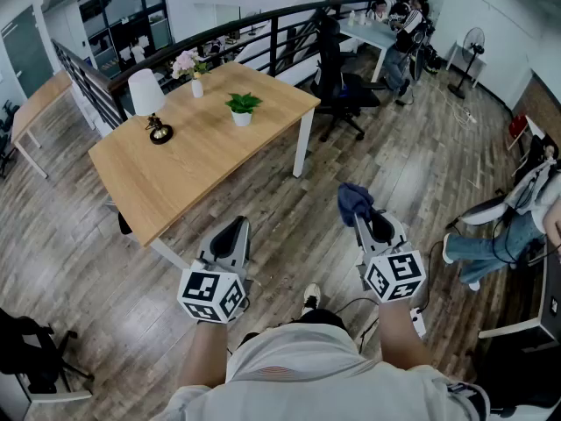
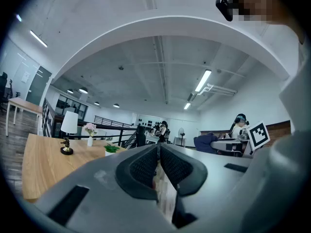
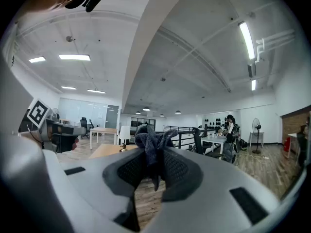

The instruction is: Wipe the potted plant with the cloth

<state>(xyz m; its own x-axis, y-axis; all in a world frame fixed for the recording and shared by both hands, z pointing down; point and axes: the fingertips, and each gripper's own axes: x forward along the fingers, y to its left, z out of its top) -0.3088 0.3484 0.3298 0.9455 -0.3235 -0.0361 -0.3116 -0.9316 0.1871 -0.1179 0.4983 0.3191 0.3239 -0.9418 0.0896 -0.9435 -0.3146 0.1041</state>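
- Right gripper [image 1: 366, 223] clamps cloth [image 1: 353, 202]; left gripper [image 1: 234, 228] is pinched together, empty.
- Plant [image 1: 242, 107] sits on table [image 1: 197, 165], well apart: wiping not started, approach comes first.

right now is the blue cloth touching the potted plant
Apart. Head view: dark blue cloth in right gripper over floor, green potted plant far off on wooden table.

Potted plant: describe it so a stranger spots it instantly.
Find the light wooden table beside the black railing. Three things stand on it; the potted plant is nearest the right-hand corner. It alone has green leaves in a small white pot, unlike the white-shaded lamp and pink-flower vase.
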